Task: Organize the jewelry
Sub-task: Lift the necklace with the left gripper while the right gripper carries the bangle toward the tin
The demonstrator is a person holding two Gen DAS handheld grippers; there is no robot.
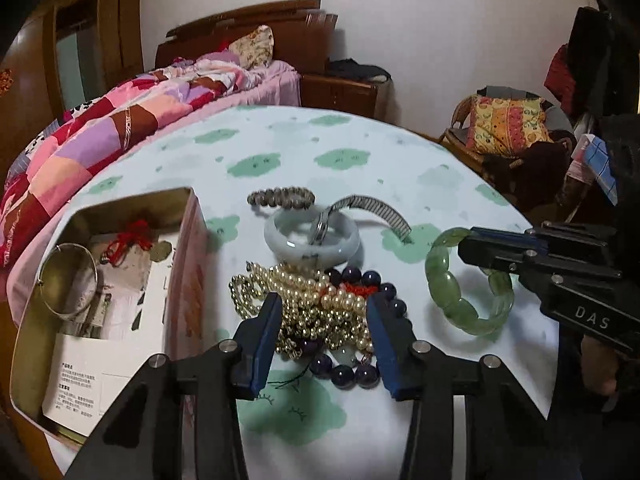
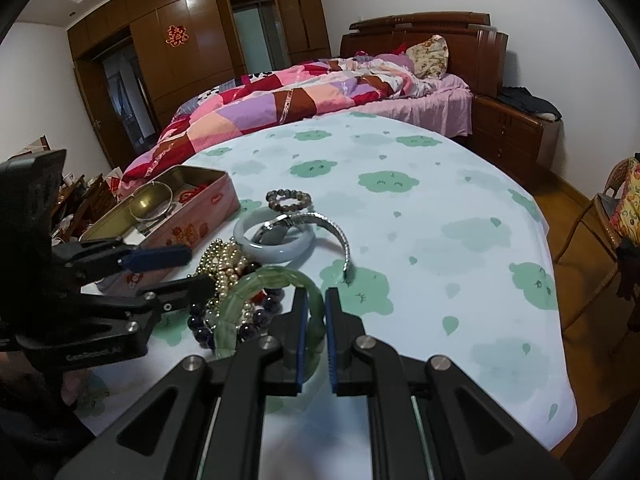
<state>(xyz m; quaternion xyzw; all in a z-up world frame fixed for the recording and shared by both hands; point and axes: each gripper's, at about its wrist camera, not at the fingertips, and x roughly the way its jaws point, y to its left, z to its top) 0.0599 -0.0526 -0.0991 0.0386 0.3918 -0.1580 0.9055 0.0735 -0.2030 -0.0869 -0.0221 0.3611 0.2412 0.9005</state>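
Two grippers are seen over a round table (image 1: 360,136) spread with jewelry. Furthest left, an open tin (image 1: 188,248) is set at the table's edge, and a thin metal bangle (image 1: 68,276) and a red cord (image 1: 128,240) are already held in it, over papers. Just right of the tin, the left gripper (image 1: 320,328) is poised over a tangled heap of pearl strands (image 1: 304,300) and dark beads (image 1: 352,372); its jaws are parted and nothing is pinched between them, though the heap lies under the gap. The heap can be judged soft, limp and prone to trailing and snagging, so it would best be taken at the thickest bunch, where several strands can be caught at once.

Behind the heap, a pale jade bangle (image 1: 348,248) is found lying flat, with a watch (image 1: 320,228) resting across it and a grey bead bracelet (image 1: 280,198) beyond. The bangle is likely stiff, smooth, heavy for its size and breakable if dropped; a hold across one side of the ring would be called for.

Furthest right, a green stone bracelet (image 2: 236,312) is clamped by the right gripper (image 2: 316,340), whose pads are closed on one segment of the ring. The rest of the ring is seen tilted up on the side facing the heap. Its polished segments are probably slippery and, if strung on elastic, able to flex, so a firm hold on a single segment is judged suitable for the carry to the tin.
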